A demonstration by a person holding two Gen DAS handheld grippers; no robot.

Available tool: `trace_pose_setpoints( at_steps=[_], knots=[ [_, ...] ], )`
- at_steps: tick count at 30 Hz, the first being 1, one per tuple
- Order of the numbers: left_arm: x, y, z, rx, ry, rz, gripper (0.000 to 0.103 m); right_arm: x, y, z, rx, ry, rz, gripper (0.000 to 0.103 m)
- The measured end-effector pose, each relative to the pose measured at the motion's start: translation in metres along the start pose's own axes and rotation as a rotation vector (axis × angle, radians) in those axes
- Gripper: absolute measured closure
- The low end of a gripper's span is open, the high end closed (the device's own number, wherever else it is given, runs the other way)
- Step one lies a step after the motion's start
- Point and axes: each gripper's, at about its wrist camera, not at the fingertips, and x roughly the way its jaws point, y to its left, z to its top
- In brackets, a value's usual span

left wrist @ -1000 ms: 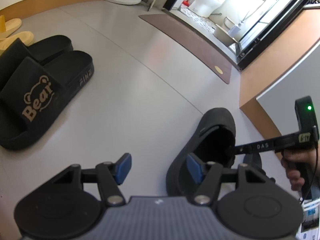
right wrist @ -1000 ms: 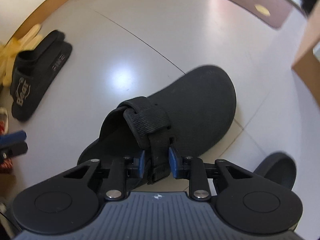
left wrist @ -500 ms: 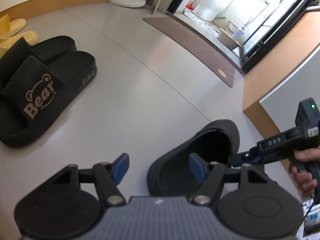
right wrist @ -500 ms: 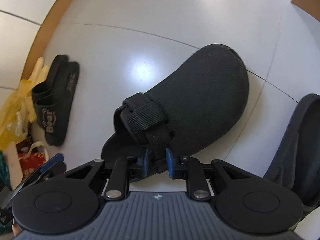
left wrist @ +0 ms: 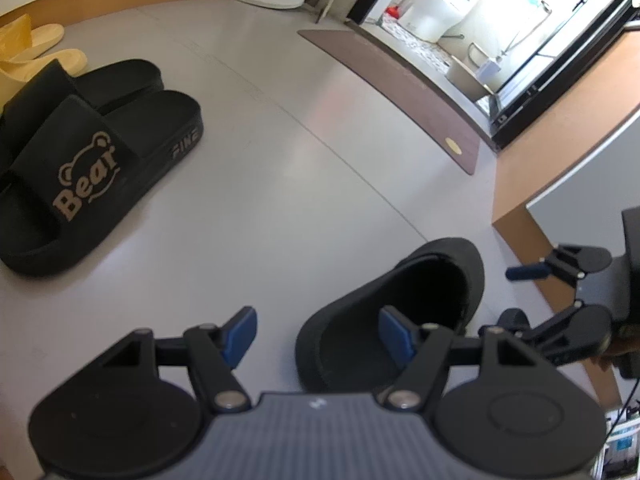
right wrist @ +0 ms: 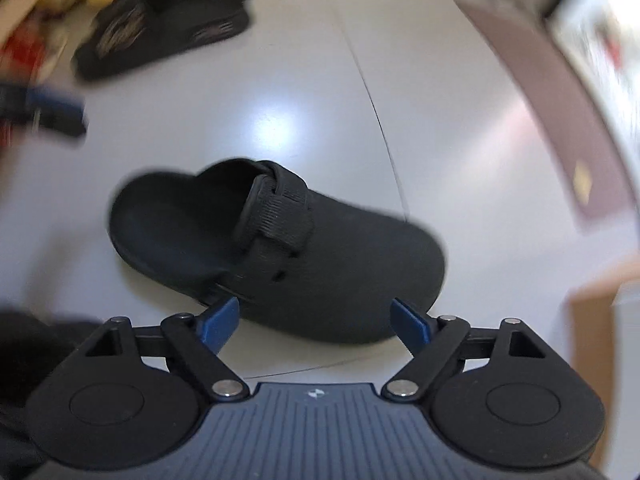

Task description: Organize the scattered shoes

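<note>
Pale grey glossy tiled floor (left wrist: pixel 280 168) here. On it: a black strapped clog (right wrist: pixel 280 256), a pair of black "Bear" slides (left wrist: pixel 96 160) snug beside pale yellow slippers (left wrist: pixel 44 52), plus a long brown doormat (left wrist: pixel 392 84) by the doorway.

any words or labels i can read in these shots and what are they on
"Bear", tan letters with a bear outline, on the strap of the nearer black slide sandal.
"FINE", small raised letters, on the side of that sandal's sole.
Print on the papers at the lower right edge of the left wrist view: too small to read.
The right wrist view is motion-blurred; the sandals' print cannot be read there.
The black clog shows no text.
</note>
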Motion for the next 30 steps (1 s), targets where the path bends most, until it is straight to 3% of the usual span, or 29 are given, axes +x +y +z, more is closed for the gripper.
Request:
trace_pose_setpoints(
  at_steps=[4,8,15,19,27,30],
  knots=[
    [-0.006,0.003,0.003,-0.024,-0.046,0.023,0.031,0.009,0.008,-0.002,-0.137,0.010,0.000,0.014],
    [-0.007,0.004,0.007,-0.045,-0.060,0.021,0.031,0.010,0.003,0.000,-0.114,-0.056,-0.022,0.012],
    [-0.005,0.000,0.002,-0.055,-0.064,0.012,0.031,0.021,0.005,-0.003,-0.085,-0.067,-0.013,0.008],
    [-0.006,0.001,0.001,-0.061,-0.067,0.016,0.031,0.021,0.008,-0.011,-0.062,-0.062,0.067,0.018],
    [-0.003,0.001,-0.002,-0.063,-0.059,0.018,0.031,0.017,0.016,-0.012,-0.047,-0.081,0.157,0.024],
    [-0.003,0.004,-0.001,-0.078,-0.058,0.025,0.031,0.013,0.009,-0.014,-0.033,-0.092,0.160,0.043]
  ],
)
